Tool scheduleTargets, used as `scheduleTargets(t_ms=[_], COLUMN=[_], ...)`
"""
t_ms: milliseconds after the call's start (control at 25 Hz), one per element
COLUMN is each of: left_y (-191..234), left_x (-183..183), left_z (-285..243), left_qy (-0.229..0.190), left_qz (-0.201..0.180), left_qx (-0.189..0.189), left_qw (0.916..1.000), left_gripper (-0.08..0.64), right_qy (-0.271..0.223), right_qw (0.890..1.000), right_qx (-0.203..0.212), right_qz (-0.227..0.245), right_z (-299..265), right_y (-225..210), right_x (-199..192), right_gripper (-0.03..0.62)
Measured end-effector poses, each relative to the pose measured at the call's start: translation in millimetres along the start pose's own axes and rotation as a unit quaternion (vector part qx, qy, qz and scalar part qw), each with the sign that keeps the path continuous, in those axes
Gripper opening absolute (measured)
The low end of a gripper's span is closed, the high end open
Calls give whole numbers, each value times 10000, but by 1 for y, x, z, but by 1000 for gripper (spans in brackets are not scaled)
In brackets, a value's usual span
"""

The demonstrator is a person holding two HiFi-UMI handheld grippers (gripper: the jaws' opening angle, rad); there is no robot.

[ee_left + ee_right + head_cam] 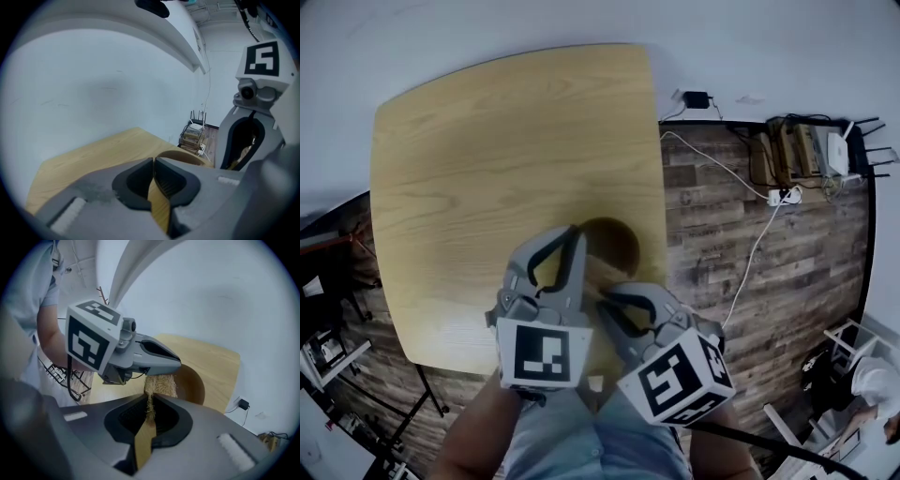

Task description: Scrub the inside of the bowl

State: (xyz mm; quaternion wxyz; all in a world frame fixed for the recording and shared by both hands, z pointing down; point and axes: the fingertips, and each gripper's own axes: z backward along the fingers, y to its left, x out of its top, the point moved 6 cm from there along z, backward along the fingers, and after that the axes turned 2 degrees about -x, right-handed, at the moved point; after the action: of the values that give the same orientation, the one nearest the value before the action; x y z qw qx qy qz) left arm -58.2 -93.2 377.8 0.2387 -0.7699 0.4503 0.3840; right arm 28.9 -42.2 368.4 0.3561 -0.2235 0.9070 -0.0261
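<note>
A brown wooden bowl (619,242) sits near the right edge of the light wooden table (487,141). My left gripper (576,231) is shut on the bowl's rim (183,156); a strip of the bowl's wall shows between its jaws (153,162). My right gripper (606,298) is shut on a tan fibrous scrubber (161,383), whose free end hangs at the bowl's (193,380) near side, just under the left gripper (154,357). In the head view the scrubber (598,272) lies between the two grippers. The bowl's inside is mostly hidden.
The table's right edge (662,187) runs close beside the bowl, with dark plank floor (787,272) beyond. A white cable, a power strip (783,195) and a router (836,150) lie on the floor at the far right. Metal frames stand at the left.
</note>
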Motion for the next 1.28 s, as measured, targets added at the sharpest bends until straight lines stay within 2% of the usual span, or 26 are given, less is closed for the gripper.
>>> scheduleTargets(t_ms=[80,160,320,760,920,1120,1280], left_y=[0,3,3,0,3,11,13], left_x=[-1,-1,4,1,-1,-7,-14], left_z=[-1,-1,0,2,-1,-5,-3], left_qy=[52,85,61,144,125,169,231], left_qz=[36,44,-280,189,303,395,379], left_qx=[55,88,12,-94,-140,-100,-160], left_qw=[10000,9999,9996,9997,9994,9990,9989], left_gripper=[37,37,37,37,37,37,40], right_qy=[-55,-189,-371,-196,-12,-22,22], right_qw=[10000,9995,9965,9954,9970,9998,9995], right_qx=[-36,-239,-746,-936,-772,-13,287], right_qz=[-1,-39,-118,-78,-52,-188,-132], right_z=[9,21,34,-5,-29,-40,-34], right_y=[1,-4,-20,-41,-39,-24,-16], right_x=[-3,-3,-1,1,0,3,5], right_gripper=[25,25,25,25,25,25,25])
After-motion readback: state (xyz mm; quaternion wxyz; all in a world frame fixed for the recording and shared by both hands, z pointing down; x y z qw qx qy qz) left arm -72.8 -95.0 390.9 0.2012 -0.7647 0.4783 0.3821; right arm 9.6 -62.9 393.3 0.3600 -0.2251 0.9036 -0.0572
